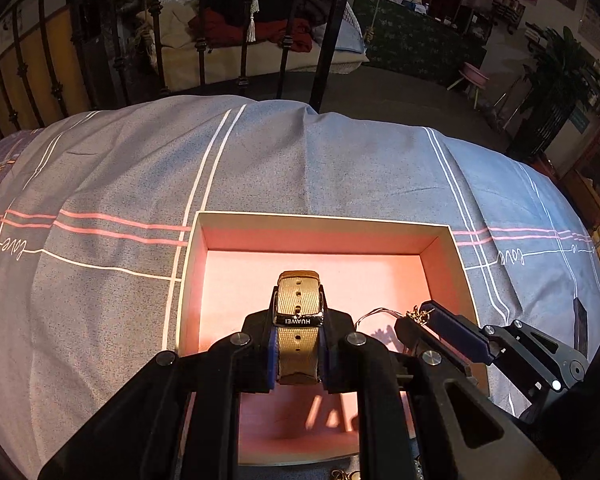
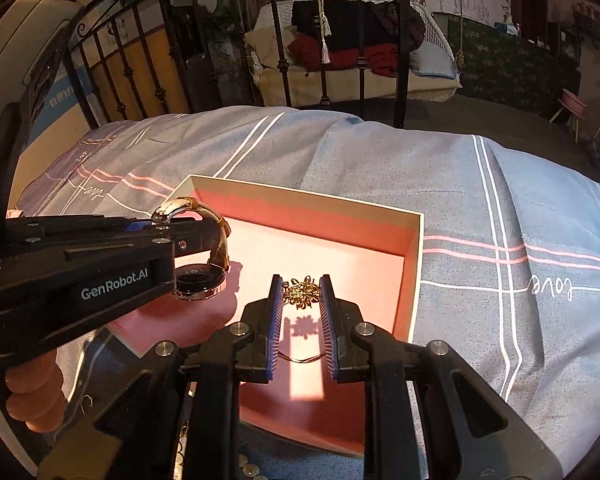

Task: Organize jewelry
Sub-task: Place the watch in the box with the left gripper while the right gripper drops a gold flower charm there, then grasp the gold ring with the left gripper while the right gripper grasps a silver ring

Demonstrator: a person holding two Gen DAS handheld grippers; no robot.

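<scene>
Over the pink box (image 1: 324,236) on the bed, my left claw (image 1: 299,320) was clamped on the watch (image 1: 299,300); my right claw (image 2: 302,294) pinched the gold pendant (image 2: 301,294), its chain trailing below.

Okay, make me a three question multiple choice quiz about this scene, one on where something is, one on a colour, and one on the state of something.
1. Where is the watch?
A. On the bedspread
B. Over the box, in the left gripper
C. On the floor

2. What colour is the inside of the box?
A. Pink
B. Green
C. Black

3. What is the right gripper doing?
A. Empty and wide open
B. Holding the watch
C. Closed on a gold pendant

Answers: B, the strap sits between the left jaws above the box; A, floor and walls look pink; C, the pendant sits pinched between the jaws.
</scene>
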